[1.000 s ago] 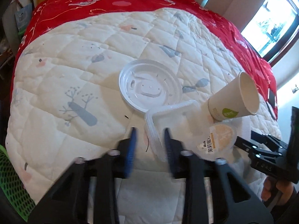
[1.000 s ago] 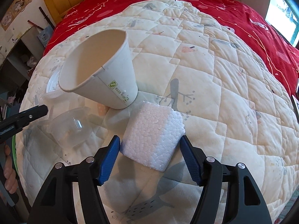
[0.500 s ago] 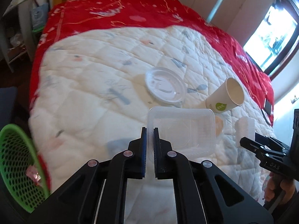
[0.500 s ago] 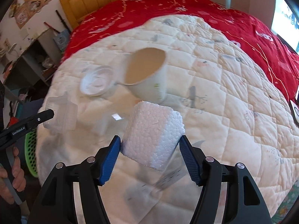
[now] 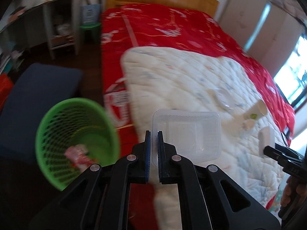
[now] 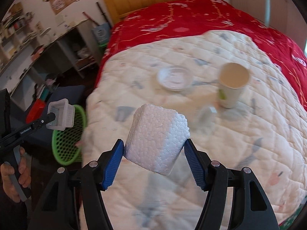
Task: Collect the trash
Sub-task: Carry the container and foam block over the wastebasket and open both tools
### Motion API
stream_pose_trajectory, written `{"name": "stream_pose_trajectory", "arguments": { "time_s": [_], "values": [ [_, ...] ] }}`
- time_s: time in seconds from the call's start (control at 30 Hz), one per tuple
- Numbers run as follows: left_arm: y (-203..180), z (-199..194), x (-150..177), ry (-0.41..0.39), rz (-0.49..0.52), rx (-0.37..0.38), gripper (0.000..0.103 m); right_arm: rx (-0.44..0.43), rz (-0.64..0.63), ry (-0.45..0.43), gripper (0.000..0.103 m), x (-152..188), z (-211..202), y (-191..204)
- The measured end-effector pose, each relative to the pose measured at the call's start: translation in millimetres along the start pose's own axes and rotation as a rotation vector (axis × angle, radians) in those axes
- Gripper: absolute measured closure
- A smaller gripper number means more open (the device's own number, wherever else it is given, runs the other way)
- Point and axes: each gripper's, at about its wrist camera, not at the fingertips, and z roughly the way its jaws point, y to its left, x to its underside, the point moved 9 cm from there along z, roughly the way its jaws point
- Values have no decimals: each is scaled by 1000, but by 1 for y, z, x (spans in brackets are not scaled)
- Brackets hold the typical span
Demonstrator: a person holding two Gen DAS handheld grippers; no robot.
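Note:
My left gripper (image 5: 153, 140) is shut on the rim of a clear plastic container (image 5: 189, 134), held in the air past the bed's edge. A green mesh waste basket (image 5: 76, 143) stands on the floor to its lower left, with pink scraps inside. My right gripper (image 6: 153, 149) is shut on a white foam block (image 6: 156, 137) lifted above the quilt. In the right wrist view the clear plastic container (image 6: 61, 117) hangs just over the green mesh waste basket (image 6: 67, 143). A paper cup (image 6: 233, 84), a clear round lid (image 6: 174, 76) and a small clear tub (image 6: 206, 115) lie on the quilt.
A white quilt (image 6: 239, 134) covers a red bedspread (image 6: 191, 19). A dark blue seat (image 5: 38, 99) stands behind the basket, and desks and shelves (image 6: 28, 48) line the left wall. A person's hand (image 6: 11, 180) grips the left tool's handle.
The left gripper closed on the clear container, lifted it and carried it left off the bed toward the green basket. The right gripper raised the foam block off the quilt and drew back.

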Motion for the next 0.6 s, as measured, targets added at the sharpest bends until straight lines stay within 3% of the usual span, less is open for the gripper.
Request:
{"name": "stream_pose_trajectory", "arguments": {
  "time_s": [0.3,0.6],
  "values": [
    [120,-16,24,10,-127,-162,98,-75,-97,25,40,2,14,78],
    [177,3,45,76,-212,-227,96,-107,-153,39,40,-2,24,123]
  ]
}}
